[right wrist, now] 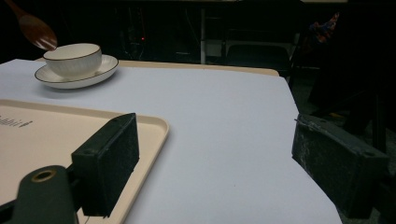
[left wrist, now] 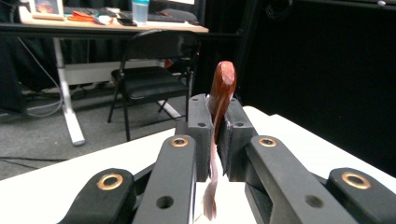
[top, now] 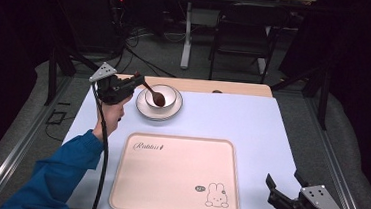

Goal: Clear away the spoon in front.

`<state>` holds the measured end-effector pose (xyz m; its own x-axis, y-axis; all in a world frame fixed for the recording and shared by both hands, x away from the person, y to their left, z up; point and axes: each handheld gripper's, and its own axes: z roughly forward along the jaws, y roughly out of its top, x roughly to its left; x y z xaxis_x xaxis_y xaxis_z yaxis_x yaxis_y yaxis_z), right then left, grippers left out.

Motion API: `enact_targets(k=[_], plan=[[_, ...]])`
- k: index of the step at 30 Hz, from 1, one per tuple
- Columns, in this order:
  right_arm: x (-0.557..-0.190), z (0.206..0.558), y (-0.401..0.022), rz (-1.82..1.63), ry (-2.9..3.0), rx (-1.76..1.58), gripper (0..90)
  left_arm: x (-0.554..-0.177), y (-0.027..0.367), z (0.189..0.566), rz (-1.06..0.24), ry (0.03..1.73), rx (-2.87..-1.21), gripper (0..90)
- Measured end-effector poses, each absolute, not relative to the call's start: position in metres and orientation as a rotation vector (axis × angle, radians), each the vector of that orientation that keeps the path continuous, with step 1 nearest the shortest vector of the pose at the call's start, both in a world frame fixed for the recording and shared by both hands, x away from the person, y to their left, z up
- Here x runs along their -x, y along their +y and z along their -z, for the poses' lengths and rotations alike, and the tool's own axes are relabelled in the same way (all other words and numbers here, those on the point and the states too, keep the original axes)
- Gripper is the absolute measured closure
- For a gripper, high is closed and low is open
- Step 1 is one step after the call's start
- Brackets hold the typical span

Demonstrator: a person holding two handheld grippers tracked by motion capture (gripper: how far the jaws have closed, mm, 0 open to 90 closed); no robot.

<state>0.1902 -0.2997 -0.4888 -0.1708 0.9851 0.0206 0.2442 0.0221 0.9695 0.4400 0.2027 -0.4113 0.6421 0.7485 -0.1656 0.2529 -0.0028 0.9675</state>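
Left gripper [top: 138,78] clamped on the handle of a brown spoon [top: 154,95]; the spoon's head hangs over the white bowl [top: 165,94] on its saucer [top: 145,110], near the table's [top: 271,136] far left. Right gripper [top: 276,189] hovers at the near right corner, jaws apart, holding nothing.

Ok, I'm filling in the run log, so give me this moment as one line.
left gripper: shut on spoon | spoon: over bowl on saucer | right gripper: open, empty, beside tray
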Motion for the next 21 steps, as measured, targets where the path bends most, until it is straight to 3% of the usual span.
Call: enact_targets(k=[21], plan=[[-0.191,0.489,-0.299,-1.205,1.524,-1.303,13.8,-0.418,0.209,0.403,-0.393,0.777,-1.673,84.6]])
